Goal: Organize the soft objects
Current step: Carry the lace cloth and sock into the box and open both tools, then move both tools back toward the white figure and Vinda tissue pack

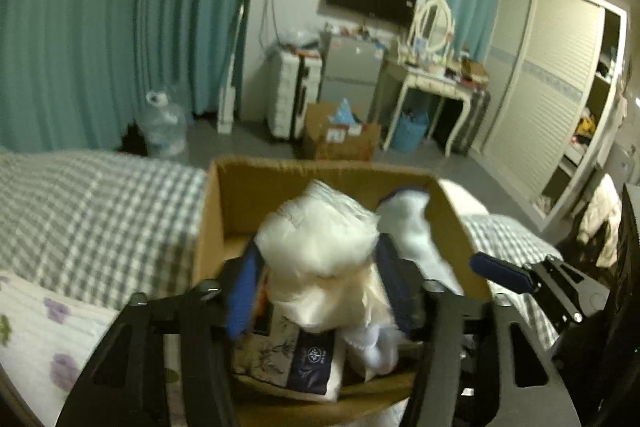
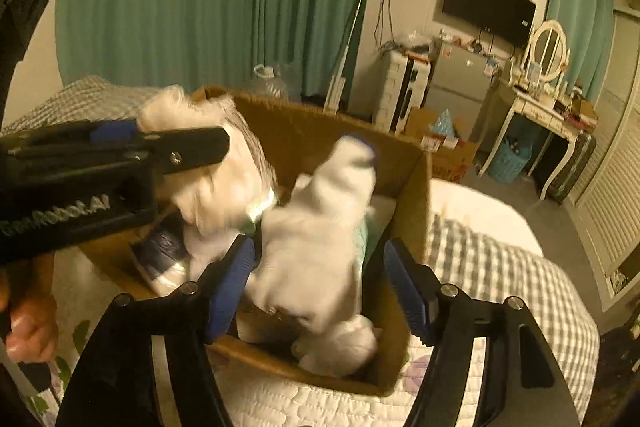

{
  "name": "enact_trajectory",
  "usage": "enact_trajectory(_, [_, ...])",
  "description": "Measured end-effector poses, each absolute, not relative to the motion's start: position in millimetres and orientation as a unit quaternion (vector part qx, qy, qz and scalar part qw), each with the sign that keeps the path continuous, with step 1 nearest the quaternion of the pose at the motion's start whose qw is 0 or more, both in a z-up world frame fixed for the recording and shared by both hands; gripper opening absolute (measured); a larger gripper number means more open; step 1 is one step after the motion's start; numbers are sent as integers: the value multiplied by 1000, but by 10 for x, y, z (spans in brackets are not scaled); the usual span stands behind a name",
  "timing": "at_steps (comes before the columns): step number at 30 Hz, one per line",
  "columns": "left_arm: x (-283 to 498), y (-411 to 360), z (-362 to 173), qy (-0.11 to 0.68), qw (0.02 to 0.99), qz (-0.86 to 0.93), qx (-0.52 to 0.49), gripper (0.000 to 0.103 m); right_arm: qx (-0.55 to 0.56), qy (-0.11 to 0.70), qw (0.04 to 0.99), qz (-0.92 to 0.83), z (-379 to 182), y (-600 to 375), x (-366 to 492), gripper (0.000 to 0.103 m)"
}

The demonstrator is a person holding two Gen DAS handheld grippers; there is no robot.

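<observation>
A brown cardboard box stands on the bed and holds soft things. My left gripper is shut on a white plush toy and holds it over the box; it also shows in the right wrist view. My right gripper has its jaws around a second white plush toy in the box, with a gap on the right side. That toy shows in the left wrist view. A dark blue and white packet lies in the box bottom.
The bed has a grey checked sheet and a white quilt with purple flowers. Beyond the bed stand a water jug, a carton, a dressing table and a wardrobe.
</observation>
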State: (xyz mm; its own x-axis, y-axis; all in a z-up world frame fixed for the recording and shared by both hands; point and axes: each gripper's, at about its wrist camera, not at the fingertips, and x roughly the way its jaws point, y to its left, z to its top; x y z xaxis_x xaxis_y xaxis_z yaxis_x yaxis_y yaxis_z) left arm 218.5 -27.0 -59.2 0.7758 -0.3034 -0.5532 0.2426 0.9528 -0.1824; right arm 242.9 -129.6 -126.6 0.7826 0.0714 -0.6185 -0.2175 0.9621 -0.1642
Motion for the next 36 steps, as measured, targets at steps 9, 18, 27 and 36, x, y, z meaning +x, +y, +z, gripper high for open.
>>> enact_trajectory(9, [1718,-40,-91,235,963,-118,-57,83,-84,251,963,55,-634,-1497,1922,74])
enact_trajectory(18, [1093,61,390,180,978,-95,-51,103,-77,172,982,35,18,-1560,1151,94])
enact_trajectory(27, [383,151,829,130,985,-96,-58,103,-50,127,990,39,464,-1630,361,103])
enact_trajectory(36, [43,359,907,131,986,-64,-86,103,-38,99,994,34,727,-1663,-212,103])
